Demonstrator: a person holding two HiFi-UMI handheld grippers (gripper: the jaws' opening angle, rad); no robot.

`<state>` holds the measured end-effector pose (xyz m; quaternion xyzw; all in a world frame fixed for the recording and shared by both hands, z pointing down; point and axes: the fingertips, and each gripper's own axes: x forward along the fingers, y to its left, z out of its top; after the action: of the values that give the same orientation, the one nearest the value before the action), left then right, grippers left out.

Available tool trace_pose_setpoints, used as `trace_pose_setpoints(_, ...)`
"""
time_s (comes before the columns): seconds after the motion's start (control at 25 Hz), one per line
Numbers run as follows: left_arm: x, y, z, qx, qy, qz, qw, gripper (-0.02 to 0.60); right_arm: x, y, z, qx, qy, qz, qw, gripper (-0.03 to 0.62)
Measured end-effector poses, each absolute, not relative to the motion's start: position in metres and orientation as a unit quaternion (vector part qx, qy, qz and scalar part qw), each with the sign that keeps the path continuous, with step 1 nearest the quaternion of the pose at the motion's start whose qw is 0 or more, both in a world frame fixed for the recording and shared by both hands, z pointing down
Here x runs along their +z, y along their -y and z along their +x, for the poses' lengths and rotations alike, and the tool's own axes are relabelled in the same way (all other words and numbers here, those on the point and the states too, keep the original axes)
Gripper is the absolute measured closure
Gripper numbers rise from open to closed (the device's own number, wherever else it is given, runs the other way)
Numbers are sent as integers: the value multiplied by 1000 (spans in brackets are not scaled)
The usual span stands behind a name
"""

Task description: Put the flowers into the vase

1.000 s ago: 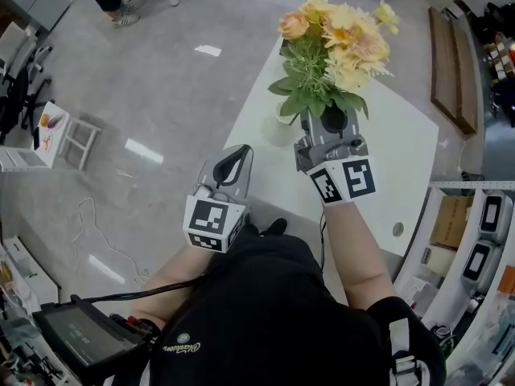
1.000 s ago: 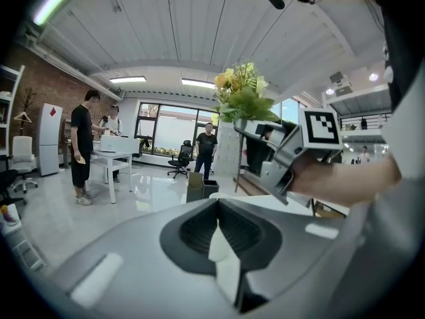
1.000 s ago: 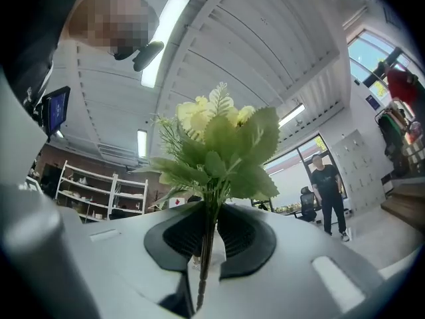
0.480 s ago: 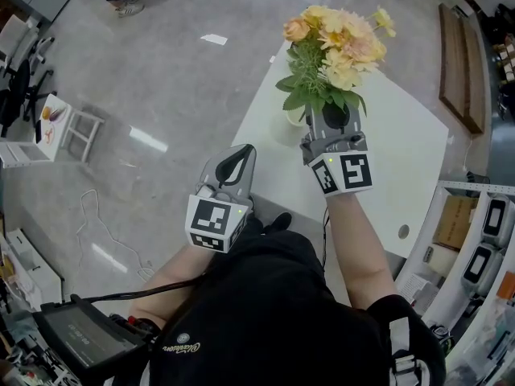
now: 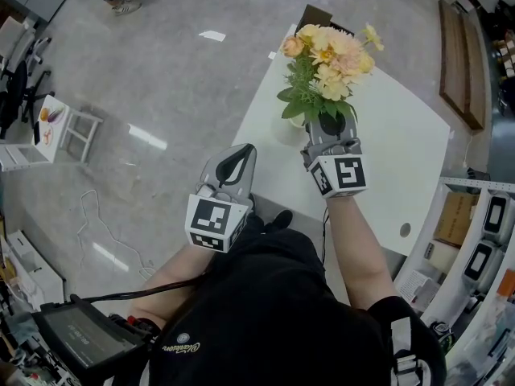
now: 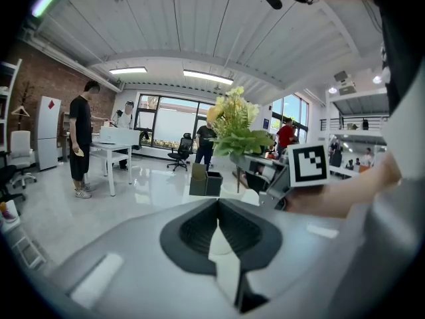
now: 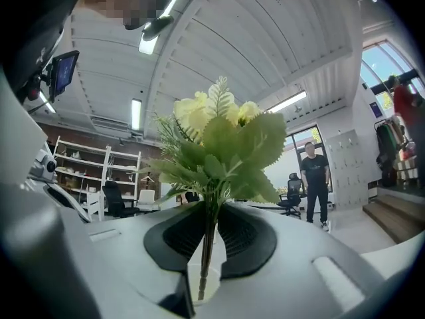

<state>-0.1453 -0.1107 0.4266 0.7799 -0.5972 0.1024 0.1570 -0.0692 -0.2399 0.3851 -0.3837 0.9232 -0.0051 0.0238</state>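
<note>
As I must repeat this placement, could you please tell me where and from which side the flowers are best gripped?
Grip the bare stems just under the leaves, from the side with jaws level, as the right hand-held gripper does. The flowers form a wide, soft head, while the stems are one thin upright bundle, and this probably leaves their ends free for the vase.

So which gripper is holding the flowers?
The right gripper: the flowers are clamped by the stem between its jaws. The left gripper is shut and empty.
</note>
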Motion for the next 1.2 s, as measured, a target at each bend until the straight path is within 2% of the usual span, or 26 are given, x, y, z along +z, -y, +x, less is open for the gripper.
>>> trace_pose_setpoints(0.72, 427, 109, -145, 99, 596, 780, 159, 574, 438, 228, -72, -23, -927, -371, -50, 536)
trace_pose_setpoints(0.88, 426, 109, -144, 97, 596, 781, 160, 574, 445, 230, -72, -20, -925, -370, -84, 536)
trace_pose_setpoints(1.2, 424, 108, -140, 93, 591, 785, 158, 574, 449, 229, -74, -26, -925, -358, -123, 505)
